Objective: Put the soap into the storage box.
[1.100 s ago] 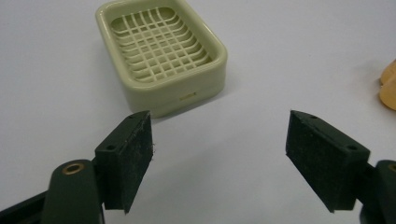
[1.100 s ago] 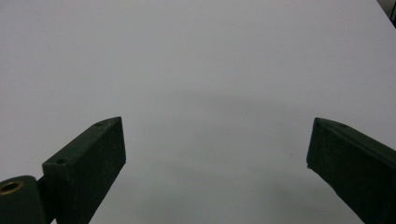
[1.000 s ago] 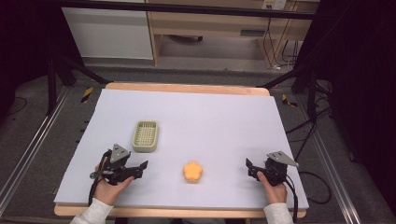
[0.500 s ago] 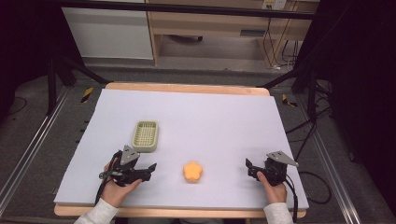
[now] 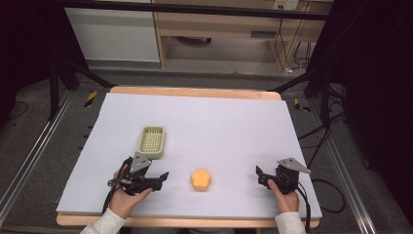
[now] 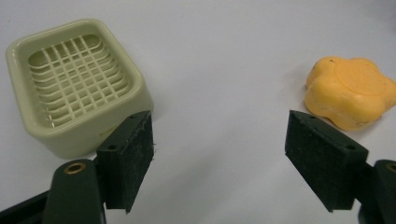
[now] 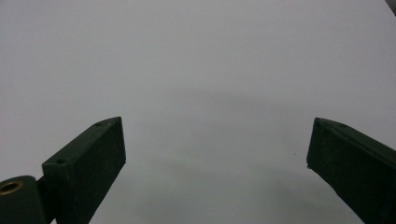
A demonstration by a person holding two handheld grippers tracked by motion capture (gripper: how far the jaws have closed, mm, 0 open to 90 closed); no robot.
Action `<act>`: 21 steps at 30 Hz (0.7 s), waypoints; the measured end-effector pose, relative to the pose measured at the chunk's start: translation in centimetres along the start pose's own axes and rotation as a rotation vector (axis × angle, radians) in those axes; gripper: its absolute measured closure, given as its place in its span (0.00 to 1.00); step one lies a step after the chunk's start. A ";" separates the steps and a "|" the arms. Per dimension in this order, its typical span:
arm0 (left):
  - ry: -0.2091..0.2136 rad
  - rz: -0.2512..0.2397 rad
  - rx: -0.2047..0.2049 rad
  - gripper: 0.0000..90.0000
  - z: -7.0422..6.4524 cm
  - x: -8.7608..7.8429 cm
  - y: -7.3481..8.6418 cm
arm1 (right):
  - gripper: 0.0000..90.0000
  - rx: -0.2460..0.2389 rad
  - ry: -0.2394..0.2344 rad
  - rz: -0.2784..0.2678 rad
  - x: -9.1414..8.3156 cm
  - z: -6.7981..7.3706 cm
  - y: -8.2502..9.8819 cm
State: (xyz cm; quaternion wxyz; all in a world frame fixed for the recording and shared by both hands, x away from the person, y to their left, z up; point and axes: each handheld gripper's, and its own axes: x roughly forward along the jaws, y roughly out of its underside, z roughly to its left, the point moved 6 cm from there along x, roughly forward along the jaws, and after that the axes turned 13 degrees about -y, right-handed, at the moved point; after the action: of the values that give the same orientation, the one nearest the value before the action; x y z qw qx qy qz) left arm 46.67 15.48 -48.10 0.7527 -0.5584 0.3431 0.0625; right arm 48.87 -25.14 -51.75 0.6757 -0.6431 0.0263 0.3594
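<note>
The left gripper (image 5: 163,176), jaws apart, was approaching the orange soap (image 5: 200,179); next, straddle and grip it

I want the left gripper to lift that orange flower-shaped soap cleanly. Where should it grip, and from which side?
Probably from above: the soap lies flat and low. Close the left gripper, now open beside it, across its lobed sides.

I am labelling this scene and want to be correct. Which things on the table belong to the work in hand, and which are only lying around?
In the work:
- orange flower-shaped soap, nearest the open left gripper
- pale green soap dish

Idle or around:
- right gripper, open over bare table
- white table cover
</note>
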 end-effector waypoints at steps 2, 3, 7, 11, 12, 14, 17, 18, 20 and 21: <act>0.006 0.001 0.008 0.26 -0.4 -0.1 -0.3 | 0.06 -0.002 0.002 0.000 0.0 0.0 0.0; 0.008 0.000 0.016 0.26 -0.5 -0.1 -0.4 | 0.06 -0.010 0.005 0.000 0.0 -0.1 0.0; 0.017 0.005 0.034 0.26 -1.1 0.0 -0.7 | 0.06 -0.012 0.008 0.004 0.1 -0.1 0.0; 0.021 0.009 0.034 0.26 -1.5 0.2 -0.9 | 0.06 -0.012 0.008 0.005 0.1 0.0 0.0; 0.022 0.009 0.038 0.26 -1.5 0.1 -1.1 | 0.05 -0.011 0.007 0.007 0.1 0.0 0.0; 0.023 0.004 0.042 0.26 -1.5 0.1 -1.4 | 0.05 -0.012 0.008 0.008 0.1 0.0 0.0; 0.030 -0.004 0.042 0.26 -1.6 0.1 -1.9 | 0.05 -0.011 0.006 0.008 0.1 0.0 0.0; 0.034 -0.008 0.038 0.26 -1.8 0.1 -2.1 | 0.05 -0.010 0.004 0.010 0.1 0.0 0.0; 0.036 -0.011 0.041 0.26 -1.9 0.1 -2.5 | 0.05 -0.010 0.003 0.010 0.1 0.0 0.0; 0.040 -0.012 0.043 0.26 -2.1 0.1 -2.7 | 0.05 -0.010 0.004 0.010 0.1 0.0 0.0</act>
State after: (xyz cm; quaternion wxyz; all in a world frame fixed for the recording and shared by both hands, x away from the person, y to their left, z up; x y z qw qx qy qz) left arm 47.14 12.61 -46.31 0.7578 -0.5454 0.3559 0.0396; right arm 48.94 -25.10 -51.82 0.6706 -0.6472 0.0289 0.3615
